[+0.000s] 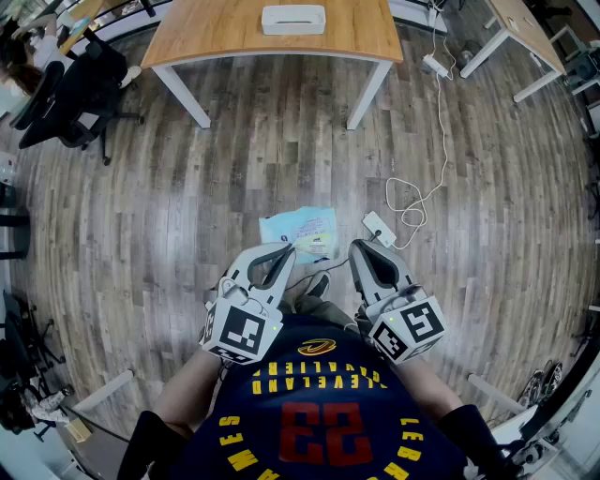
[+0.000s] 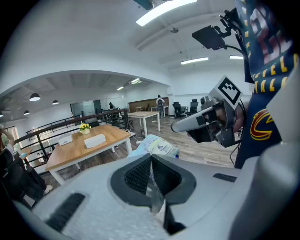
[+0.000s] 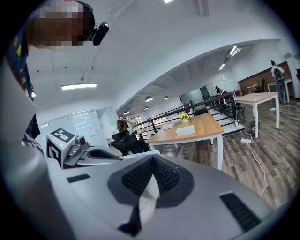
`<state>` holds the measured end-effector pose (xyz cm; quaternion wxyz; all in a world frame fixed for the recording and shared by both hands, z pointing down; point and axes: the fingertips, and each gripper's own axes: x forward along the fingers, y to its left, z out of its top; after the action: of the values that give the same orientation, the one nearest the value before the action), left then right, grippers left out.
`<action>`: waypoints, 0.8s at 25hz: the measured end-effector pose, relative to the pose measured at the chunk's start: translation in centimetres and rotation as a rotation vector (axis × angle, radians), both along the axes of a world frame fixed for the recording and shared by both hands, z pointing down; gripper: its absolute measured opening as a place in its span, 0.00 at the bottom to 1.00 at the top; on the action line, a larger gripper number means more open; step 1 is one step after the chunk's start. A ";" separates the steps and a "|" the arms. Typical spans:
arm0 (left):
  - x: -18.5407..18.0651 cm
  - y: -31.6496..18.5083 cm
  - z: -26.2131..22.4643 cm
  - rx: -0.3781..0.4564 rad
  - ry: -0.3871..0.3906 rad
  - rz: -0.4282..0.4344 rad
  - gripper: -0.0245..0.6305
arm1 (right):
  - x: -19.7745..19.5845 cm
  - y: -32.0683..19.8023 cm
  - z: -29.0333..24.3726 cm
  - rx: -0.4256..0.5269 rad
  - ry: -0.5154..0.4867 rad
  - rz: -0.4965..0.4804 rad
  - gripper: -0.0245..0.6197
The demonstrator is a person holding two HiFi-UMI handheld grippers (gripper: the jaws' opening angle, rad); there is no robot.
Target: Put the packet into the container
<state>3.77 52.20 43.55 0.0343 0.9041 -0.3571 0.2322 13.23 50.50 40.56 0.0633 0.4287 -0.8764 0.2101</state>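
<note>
Currently pinching a corner of the packet (image 1: 302, 231) in the left gripper (image 1: 285, 250), jaws closed on it, above the wooden floor. Holding the right gripper (image 1: 357, 247) just beside it, jaws pressed together. Well apart from the white container (image 1: 292, 19) on the bench (image 1: 206, 33).

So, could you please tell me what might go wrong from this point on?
1. The left gripper seems to pinch only an edge of the packet, so the packet could slip or swing on the way to the white container on the far table.
2. A white cable trails over the floor on the right, and feet could catch it.
</note>
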 end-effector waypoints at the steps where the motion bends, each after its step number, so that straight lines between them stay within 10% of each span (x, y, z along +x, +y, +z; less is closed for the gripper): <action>1: -0.3 0.1 0.0 0.004 0.000 0.010 0.05 | -0.4 0.1 -0.2 0.006 0.012 0.000 0.06; 10: -2.8 0.0 -1.4 0.047 0.075 0.089 0.05 | -3.2 0.5 -2.3 0.041 0.095 0.035 0.06; 20: -1.4 -0.4 -3.8 0.043 0.140 0.123 0.05 | -1.5 -0.2 -2.1 -0.037 -0.122 0.067 0.18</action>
<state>2.36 51.78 39.70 0.0254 0.9389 -0.3025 0.1622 11.78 50.33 38.42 0.0107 0.4428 -0.8599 0.2539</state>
